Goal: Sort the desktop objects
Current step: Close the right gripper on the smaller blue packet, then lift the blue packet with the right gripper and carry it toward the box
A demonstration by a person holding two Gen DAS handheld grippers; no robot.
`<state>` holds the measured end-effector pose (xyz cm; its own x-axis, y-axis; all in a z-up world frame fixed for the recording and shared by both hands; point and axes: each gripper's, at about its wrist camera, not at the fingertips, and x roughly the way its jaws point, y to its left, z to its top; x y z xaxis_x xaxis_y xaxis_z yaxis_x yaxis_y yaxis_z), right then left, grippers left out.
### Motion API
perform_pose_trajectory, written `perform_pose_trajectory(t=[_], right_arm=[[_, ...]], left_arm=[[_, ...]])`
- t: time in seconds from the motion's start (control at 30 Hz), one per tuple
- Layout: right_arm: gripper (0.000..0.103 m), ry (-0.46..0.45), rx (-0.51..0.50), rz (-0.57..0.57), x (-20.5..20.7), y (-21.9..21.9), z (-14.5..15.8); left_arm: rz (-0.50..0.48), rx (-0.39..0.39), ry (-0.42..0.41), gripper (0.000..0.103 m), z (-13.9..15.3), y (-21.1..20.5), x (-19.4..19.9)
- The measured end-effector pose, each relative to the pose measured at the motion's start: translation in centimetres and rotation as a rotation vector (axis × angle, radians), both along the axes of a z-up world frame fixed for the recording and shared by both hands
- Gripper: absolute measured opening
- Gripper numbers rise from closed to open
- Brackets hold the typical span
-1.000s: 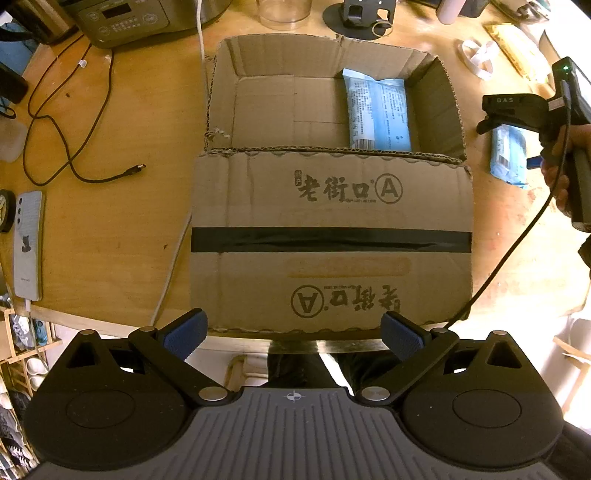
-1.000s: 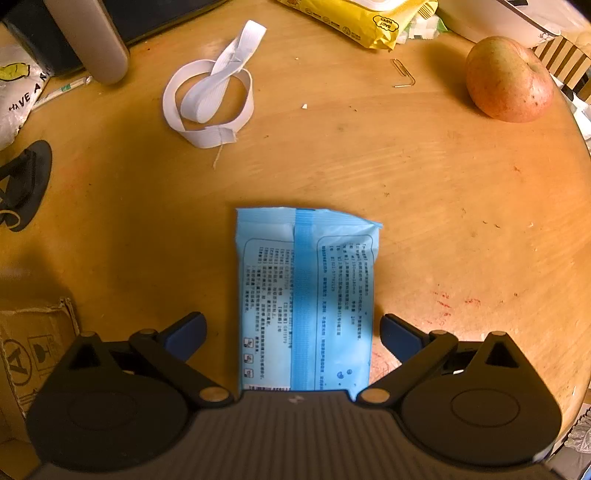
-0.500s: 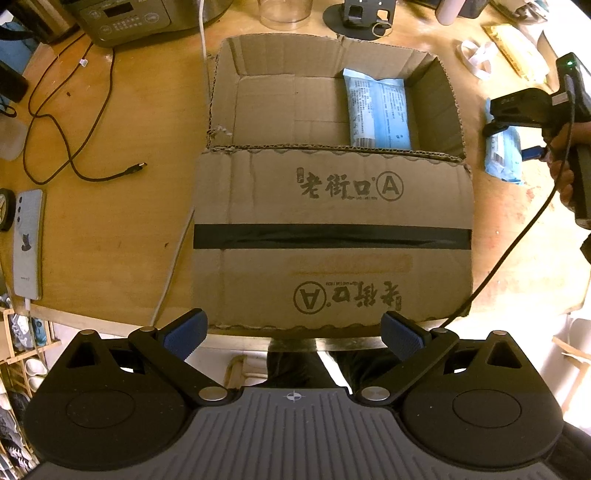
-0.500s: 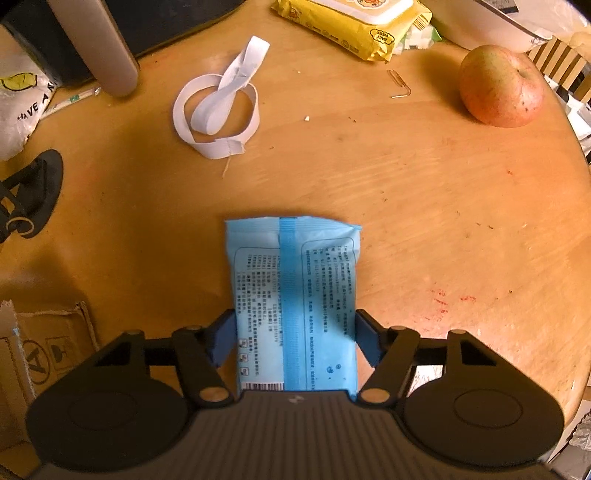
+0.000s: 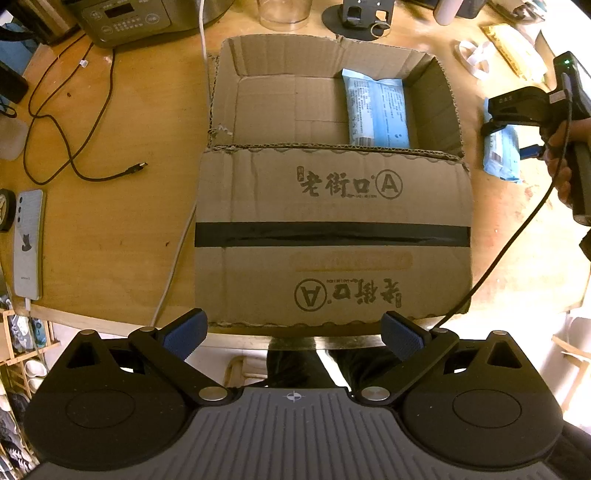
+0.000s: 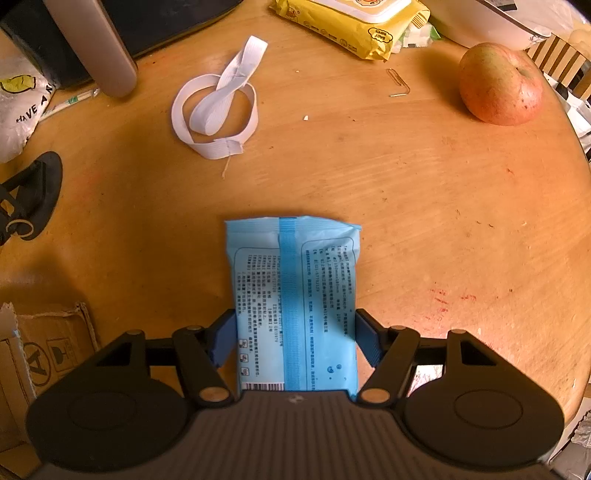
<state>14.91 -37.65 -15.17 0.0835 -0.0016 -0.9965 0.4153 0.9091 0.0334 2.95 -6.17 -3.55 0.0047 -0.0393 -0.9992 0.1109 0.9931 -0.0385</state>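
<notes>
An open cardboard box (image 5: pixel 332 236) sits on the wooden table with one blue tissue pack (image 5: pixel 376 109) lying inside at its right. My right gripper (image 6: pixel 295 339) is shut on a second blue tissue pack (image 6: pixel 295 291), its pads against both long sides, just right of the box; the pack also shows in the left wrist view (image 5: pixel 502 155) under the right gripper (image 5: pixel 517 110). My left gripper (image 5: pixel 293 330) is open and empty, off the table's near edge in front of the box.
A white elastic band (image 6: pixel 218 114), a yellow wipes pack (image 6: pixel 354 22), a paperclip (image 6: pixel 399 83) and an apple (image 6: pixel 500 85) lie beyond the right gripper. A phone (image 5: pixel 27 243), a black cable (image 5: pixel 74 155) and a cooker (image 5: pixel 140 14) are left of the box.
My right gripper's jaws closed onto the blue tissue pack, which now sits a little higher off the table. The left gripper has stayed still.
</notes>
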Motion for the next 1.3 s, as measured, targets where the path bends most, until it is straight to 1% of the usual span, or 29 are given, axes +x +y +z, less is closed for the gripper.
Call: perform_pose_trajectory(t=[0.67,0.93,0.97,1.03,1.07,1.17,1.2,1.23,1.3], right_arm=[[0.065,0.003,0.009,-0.005,-0.3,1.4,0.0],[0.065,-0.003,0.004,-0.012,-0.4,1.5,1.5],[0.065,-0.004,0.003,-0.013,-0.4,1.2,1.9],[0.065,-0.005,0.011,-0.014,0.3,-2.0,3.2],[0.065,-0.005,0.012,-0.011,0.3,-2.5,3.5],[0.065,-0.007,0.009,0.000,-0.9,-2.2,3.4],[0.065,-0.007,0.010,0.003,-0.2,-3.0,3.2],[0.065,-0.006,0.010,0.005,-0.8,-3.3,4.0],[0.065,-0.007,0.005,0.003,0.1,-3.5,4.4]], left_arm=[[0.010,-0.001,-0.009,0.103,0.2,0.1,-0.3],[0.015,-0.005,-0.011,0.103,0.1,0.3,-0.3],[0.014,-0.006,-0.012,0.103,0.1,0.3,-0.3],[0.011,-0.009,-0.013,0.103,0.1,0.3,-0.3],[0.009,-0.010,-0.014,0.103,0.1,0.2,-0.3],[0.005,-0.013,-0.015,0.103,0.1,0.1,-0.2],[0.004,-0.015,-0.015,0.103,0.1,0.1,-0.2],[0.004,-0.016,-0.016,0.103,0.1,0.0,-0.1],[0.003,-0.017,-0.017,0.103,0.1,0.0,-0.1]])
